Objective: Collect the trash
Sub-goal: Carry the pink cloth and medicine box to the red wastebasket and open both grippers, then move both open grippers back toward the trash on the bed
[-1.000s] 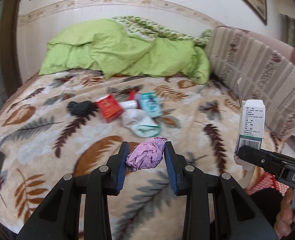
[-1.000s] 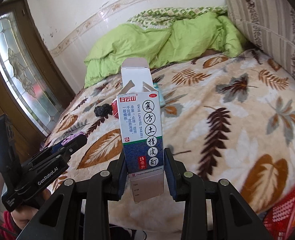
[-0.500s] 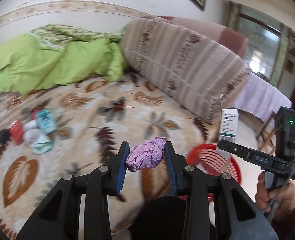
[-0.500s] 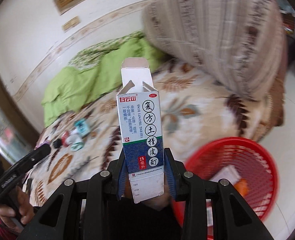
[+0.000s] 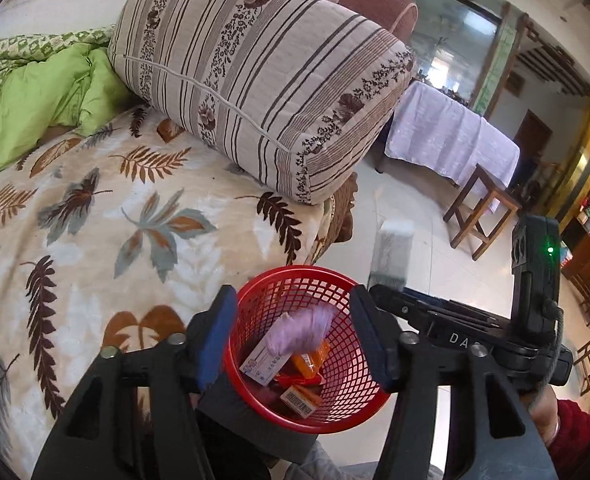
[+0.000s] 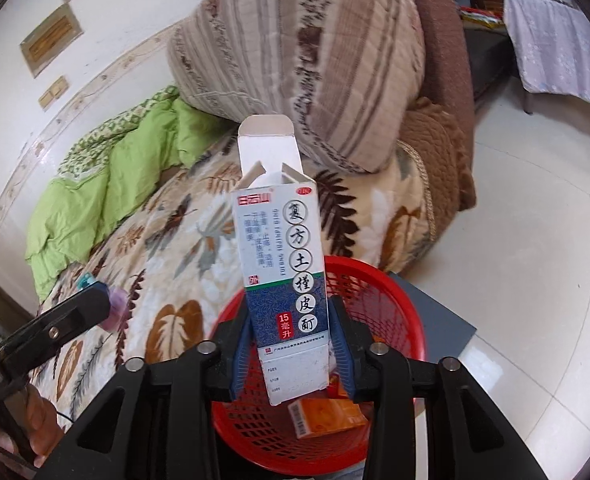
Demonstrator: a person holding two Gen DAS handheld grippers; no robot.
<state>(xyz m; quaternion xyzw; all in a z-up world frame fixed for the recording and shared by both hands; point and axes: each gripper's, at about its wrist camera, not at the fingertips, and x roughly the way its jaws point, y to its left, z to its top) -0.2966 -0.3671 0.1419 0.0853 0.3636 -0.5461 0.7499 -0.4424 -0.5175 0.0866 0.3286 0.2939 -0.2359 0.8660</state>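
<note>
A red mesh basket [image 5: 295, 270] stands beside the bed and holds orange packets and a white box [image 5: 263, 362]. My left gripper [image 5: 293, 300] hangs over it, jaws opening wide. The purple crumpled wad [image 5: 299, 332] is blurred and free of both pads, dropping into the basket. My right gripper [image 6: 291, 316] is above the same basket [image 6: 395, 280], its jaws opening. The tall white-and-blue medicine carton [image 6: 279, 248] still stands between them, tilted, with a slim gap at each pad. In the left wrist view the carton [image 5: 391, 256] is a blur above the right gripper's tip [image 5: 387, 292].
A leaf-patterned blanket [image 5: 95, 220] covers the bed, with a big striped bolster [image 5: 263, 80] and a green quilt [image 5: 35, 100] at its far side. A wooden stool [image 5: 483, 208] and a cloth-draped table [image 5: 447, 136] stand on the pale tiled floor. A grey slab [image 6: 443, 320] lies under the basket.
Both grippers swung from over the bed to above the red basket. The left jaws spread and let the purple wad go. The right jaws loosened around the carton.
</note>
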